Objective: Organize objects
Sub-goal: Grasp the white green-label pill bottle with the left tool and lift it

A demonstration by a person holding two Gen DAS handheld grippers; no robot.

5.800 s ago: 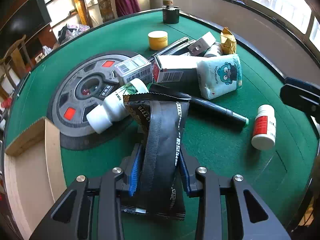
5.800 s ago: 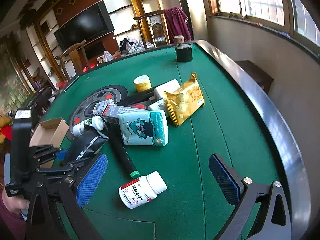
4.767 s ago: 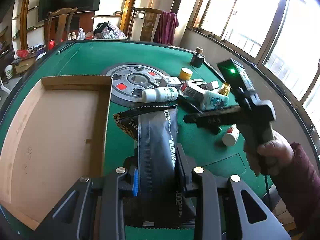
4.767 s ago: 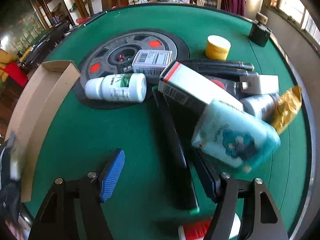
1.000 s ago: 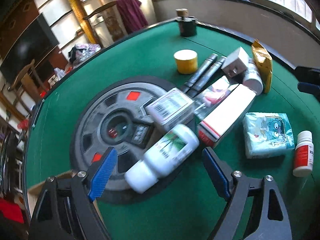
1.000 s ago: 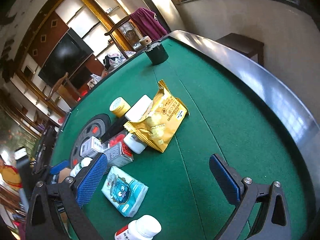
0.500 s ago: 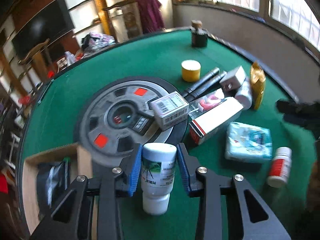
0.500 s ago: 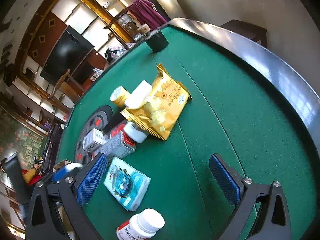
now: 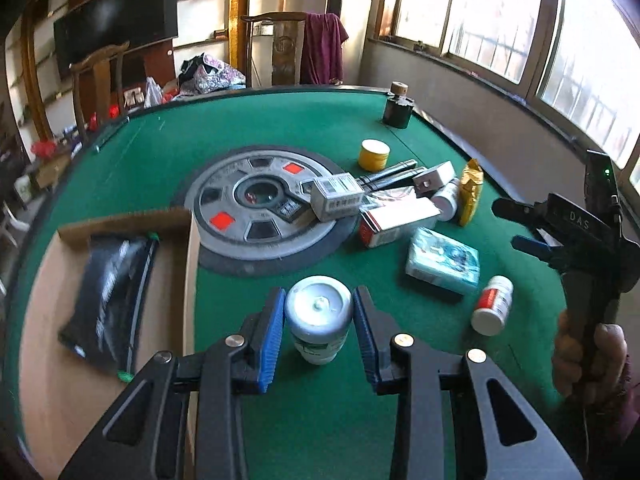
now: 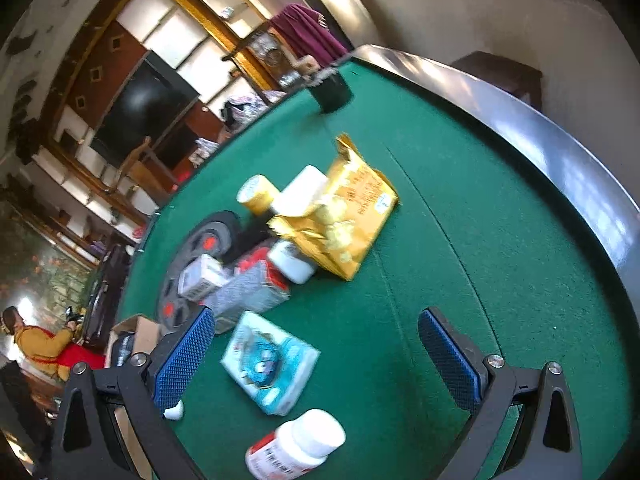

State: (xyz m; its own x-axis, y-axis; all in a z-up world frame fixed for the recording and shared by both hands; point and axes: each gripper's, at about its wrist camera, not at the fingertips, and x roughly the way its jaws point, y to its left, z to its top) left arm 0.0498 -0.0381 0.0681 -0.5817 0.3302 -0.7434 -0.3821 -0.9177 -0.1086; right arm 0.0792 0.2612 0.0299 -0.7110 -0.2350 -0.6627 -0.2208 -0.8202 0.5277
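Lifted off the felt since a second ago: one white bottle with green label (image 9: 320, 320), formerly lying by the round grey centre plate (image 9: 260, 216), now clamped bottom-outward between the blue pads (image 9: 272, 340) of the left gripper (image 9: 319, 334), jaws narrowed onto it, above the green table (image 9: 160, 152) just right of the box wall

Left to right, left wrist view:
- one cardboard box (image 9: 52, 320), holding one black pouch (image 9: 108, 292)
- one barcoded small box (image 9: 336, 196), resting on the plate edge
- one yellow jar (image 9: 374, 155)
- two dark pens (image 9: 390, 174), side by side
- one red-and-white carton (image 9: 396, 220)
- one blue tissue pack (image 9: 442, 266)
- one gold snack bag (image 9: 470, 192)
- one red-labelled white bottle (image 9: 493, 310), lying flat
- one black jar (image 9: 397, 110), far edge

Right gripper (image 10: 320, 364): jaws spread wide, empty, hovering over tissue pack; held in a hand (image 9: 588, 356)
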